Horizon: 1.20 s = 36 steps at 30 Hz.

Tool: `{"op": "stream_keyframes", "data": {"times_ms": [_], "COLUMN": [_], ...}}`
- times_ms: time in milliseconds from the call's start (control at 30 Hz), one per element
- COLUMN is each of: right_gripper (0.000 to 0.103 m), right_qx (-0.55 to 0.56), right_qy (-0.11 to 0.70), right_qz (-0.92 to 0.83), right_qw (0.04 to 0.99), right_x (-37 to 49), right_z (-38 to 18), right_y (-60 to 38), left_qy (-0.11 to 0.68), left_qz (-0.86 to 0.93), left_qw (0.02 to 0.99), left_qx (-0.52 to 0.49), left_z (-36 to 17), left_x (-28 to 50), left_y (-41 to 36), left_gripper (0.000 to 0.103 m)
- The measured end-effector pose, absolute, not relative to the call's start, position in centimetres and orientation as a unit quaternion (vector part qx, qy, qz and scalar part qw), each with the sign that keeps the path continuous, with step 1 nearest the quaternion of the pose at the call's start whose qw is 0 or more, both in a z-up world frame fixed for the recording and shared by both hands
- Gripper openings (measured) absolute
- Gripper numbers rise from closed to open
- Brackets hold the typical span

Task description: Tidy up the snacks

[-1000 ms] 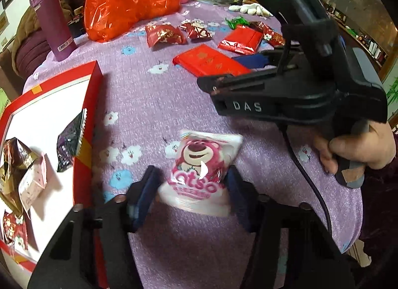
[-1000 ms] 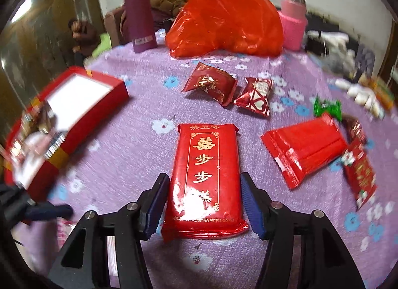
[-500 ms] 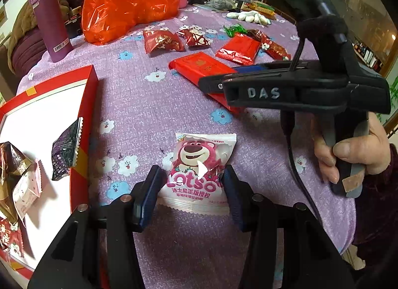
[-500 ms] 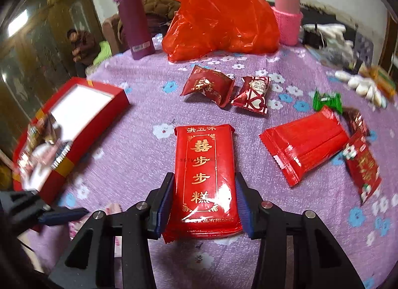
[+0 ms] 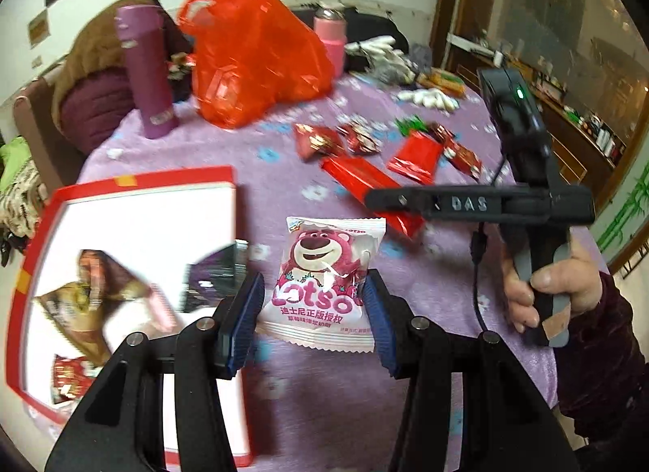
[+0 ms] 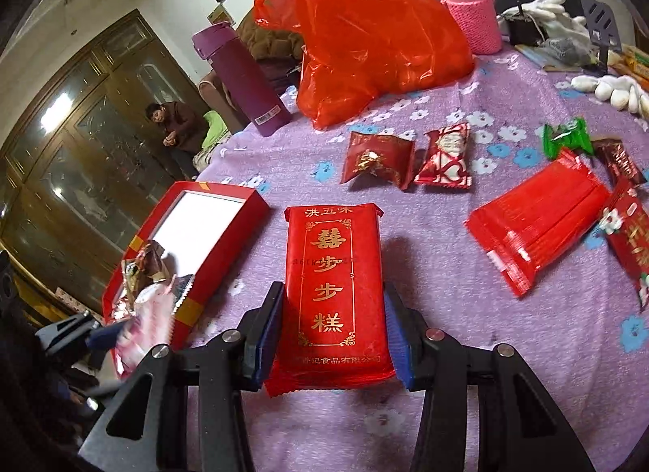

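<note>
My left gripper is shut on a pink-and-white Lotso bear snack packet and holds it above the purple tablecloth, just right of the red snack box, which holds several wrapped snacks. My right gripper is shut on a long red cake packet with gold characters and holds it lifted, with its shadow on the cloth. The right gripper also shows from the side in the left wrist view. The red box also shows in the right wrist view, to the left.
Loose snacks lie on the cloth: two small red packets, a flat red packet, a green candy. A red plastic bag, a purple bottle and a pink-sleeved bottle stand at the back.
Both grippers closed on their packets and lifted them. The left one carried the Lotso packet up and towards the red box. The right one raised the red cake packet off the cloth.
</note>
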State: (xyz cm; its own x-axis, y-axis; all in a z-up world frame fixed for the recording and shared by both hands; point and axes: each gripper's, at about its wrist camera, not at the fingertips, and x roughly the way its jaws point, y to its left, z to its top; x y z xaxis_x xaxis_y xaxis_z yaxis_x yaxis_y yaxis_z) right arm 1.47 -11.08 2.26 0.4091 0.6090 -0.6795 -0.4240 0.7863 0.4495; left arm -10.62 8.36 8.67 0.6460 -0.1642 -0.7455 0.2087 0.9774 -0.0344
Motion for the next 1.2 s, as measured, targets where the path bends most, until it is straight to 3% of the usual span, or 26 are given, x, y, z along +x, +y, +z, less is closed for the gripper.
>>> {"op": "stream_keyframes", "data": {"times_ms": [533,1000,1200], "right_gripper": [0.046,0.047,0.049], "right_qx": [0.061,-0.043,-0.028], "right_qy": [0.445,0.467,0.467], "right_qz": [0.424,0.363,0.347], "right_qw": [0.787,0.805,0.813], "right_x": [-2.3,-0.6,1.9], "right_z": [4.8,2.4,2.5], "right_y": [4.1,11.6,11.8], "left_qy": [0.406,0.439,0.445], "left_qz": [0.081,0.101,0.129], "left_qw": [0.91,0.892,0.886], "left_qx": [-0.036,-0.028,-0.006], "left_z": [7.6,4.9,5.1], "left_x": [-12.3,-9.3,-6.5], "left_y": [23.4,26.0,25.9], "left_gripper": [0.049,0.05,0.051]}}
